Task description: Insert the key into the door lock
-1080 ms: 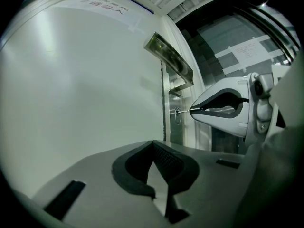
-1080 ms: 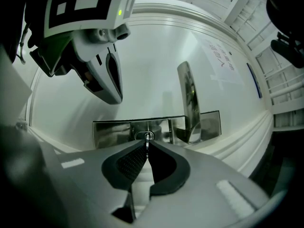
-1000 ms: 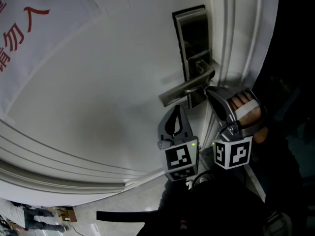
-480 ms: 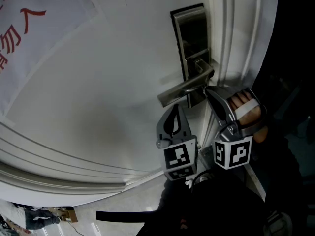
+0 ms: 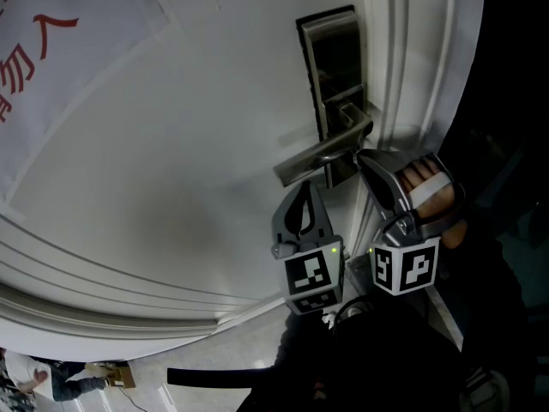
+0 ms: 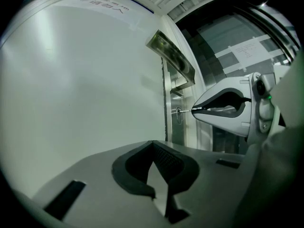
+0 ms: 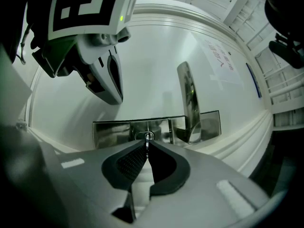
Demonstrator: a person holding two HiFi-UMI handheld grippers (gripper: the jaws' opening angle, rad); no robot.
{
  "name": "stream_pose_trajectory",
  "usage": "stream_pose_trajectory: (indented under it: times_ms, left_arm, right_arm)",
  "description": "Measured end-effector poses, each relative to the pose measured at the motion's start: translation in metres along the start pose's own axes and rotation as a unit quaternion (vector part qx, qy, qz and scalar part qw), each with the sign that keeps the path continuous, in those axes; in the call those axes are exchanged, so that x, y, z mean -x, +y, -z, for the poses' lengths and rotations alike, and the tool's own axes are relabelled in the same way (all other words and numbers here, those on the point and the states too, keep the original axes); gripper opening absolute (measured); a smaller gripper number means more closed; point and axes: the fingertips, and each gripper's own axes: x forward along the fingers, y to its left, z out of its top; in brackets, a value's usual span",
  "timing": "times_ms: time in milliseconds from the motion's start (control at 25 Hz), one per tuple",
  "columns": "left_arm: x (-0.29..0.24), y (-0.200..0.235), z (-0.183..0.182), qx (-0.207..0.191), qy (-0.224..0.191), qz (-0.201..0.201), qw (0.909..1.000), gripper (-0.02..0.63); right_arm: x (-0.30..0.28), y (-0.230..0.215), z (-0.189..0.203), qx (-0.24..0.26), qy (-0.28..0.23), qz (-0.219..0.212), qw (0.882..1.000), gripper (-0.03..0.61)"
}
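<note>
Two tools face the door (image 5: 189,144): the right tool (image 7: 146,145) is clamped on a thin metal key (image 7: 147,139), its tip at the keyhole (image 7: 148,136) straight ahead of the jaws. The left tool (image 6: 153,144), closed on nothing, hangs just beside. Light, stiff and slick, the key likely twists unless pinched flat across its bow. That bow is buried between the pads (image 7: 130,163), and the blade's depth cannot be told.

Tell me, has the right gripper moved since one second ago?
No. Judged against the door handle, the right gripper keeps its place just below it, shut on the key.
</note>
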Motion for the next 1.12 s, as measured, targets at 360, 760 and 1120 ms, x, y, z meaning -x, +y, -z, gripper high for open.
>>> stream_pose_trajectory:
  times_ms: [360, 760, 1120]
  left_arm:
    - [-0.0026, 0.0000, 0.0017, 0.003, -0.010, -0.002, 0.9999, 0.002]
    - [-0.0024, -0.0048, 0.0016, 0.006, -0.007, 0.004, 0.9999, 0.002]
    - [-0.0022, -0.0008, 0.0018, 0.004, -0.006, -0.004, 1.0000, 0.002]
  right_arm:
    - [-0.0003, 0.0003, -0.0001, 0.001, 0.000, 0.000, 1.000, 0.012]
    - [-0.0037, 0.0000, -0.0009, 0.004, 0.001, -0.001, 1.000, 0.012]
    - [-0.0042, -0.0007, -0.0009, 0.006, 0.001, -0.001, 1.000, 0.012]
